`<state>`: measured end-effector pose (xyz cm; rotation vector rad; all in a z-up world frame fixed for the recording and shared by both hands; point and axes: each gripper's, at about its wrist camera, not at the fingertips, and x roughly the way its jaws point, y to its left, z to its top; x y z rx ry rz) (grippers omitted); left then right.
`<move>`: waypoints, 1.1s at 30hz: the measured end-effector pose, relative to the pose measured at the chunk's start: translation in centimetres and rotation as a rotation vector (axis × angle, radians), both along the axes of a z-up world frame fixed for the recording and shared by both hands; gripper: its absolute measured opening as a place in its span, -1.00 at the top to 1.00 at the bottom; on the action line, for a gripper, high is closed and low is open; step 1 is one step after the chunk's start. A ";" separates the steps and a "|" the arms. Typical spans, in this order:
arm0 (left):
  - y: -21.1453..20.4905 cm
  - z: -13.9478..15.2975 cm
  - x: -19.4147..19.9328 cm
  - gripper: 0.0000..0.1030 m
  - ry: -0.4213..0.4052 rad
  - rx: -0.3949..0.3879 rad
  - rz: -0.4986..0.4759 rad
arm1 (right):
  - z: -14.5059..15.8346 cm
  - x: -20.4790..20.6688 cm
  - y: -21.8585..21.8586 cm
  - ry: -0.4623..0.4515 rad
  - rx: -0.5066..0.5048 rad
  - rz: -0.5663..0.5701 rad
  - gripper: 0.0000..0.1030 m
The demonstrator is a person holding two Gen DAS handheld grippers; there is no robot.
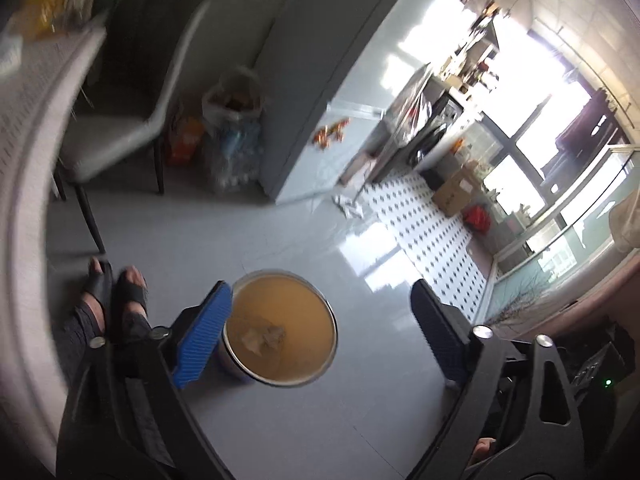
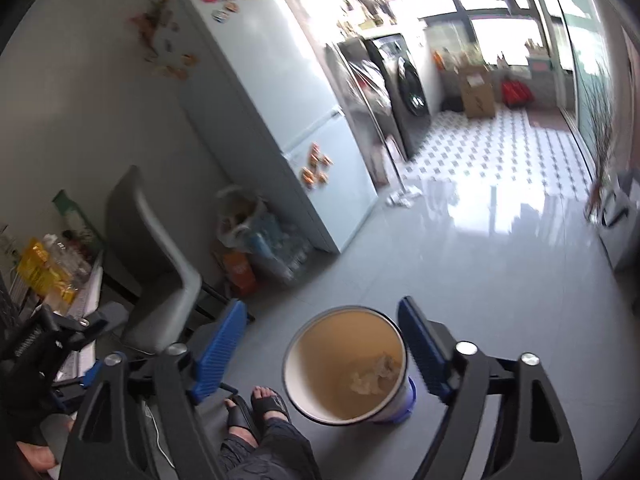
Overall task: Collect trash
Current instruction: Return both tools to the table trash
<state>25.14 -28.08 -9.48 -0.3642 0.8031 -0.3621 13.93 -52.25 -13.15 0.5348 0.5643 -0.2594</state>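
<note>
A round trash bin [image 1: 280,328] with a tan inside stands on the grey floor, with crumpled paper [image 1: 264,336] at its bottom. My left gripper [image 1: 324,332] is open and empty above it, its blue fingers either side of the rim. The bin also shows in the right wrist view [image 2: 344,368], with crumpled paper [image 2: 372,372] inside. My right gripper [image 2: 320,348] is open and empty above it. The left gripper's body shows at the left edge of the right wrist view [image 2: 40,340].
A grey chair [image 2: 156,264] and a table edge [image 1: 24,152] stand at the left. A white fridge [image 2: 288,120], a bag [image 2: 240,216] and bottled water [image 2: 280,248] stand beyond. The person's sandalled feet [image 2: 260,404] are beside the bin. Crumpled white paper [image 2: 402,196] lies near the fridge.
</note>
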 end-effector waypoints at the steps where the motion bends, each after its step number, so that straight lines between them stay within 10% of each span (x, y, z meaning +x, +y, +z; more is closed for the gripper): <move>1: 0.6 0.8 -0.4 -0.89 -0.031 -0.002 0.003 | 0.7 -0.1 0.5 -0.014 -0.010 0.001 -0.81; 13: 12.6 7.9 -6.1 -0.89 -0.207 0.086 0.197 | 7.4 -0.8 10.2 -0.099 -0.131 0.061 -0.86; 33: 30.7 8.5 -15.1 -0.89 -0.241 0.037 0.451 | 10.3 -1.1 28.3 -0.153 -0.096 0.502 -0.86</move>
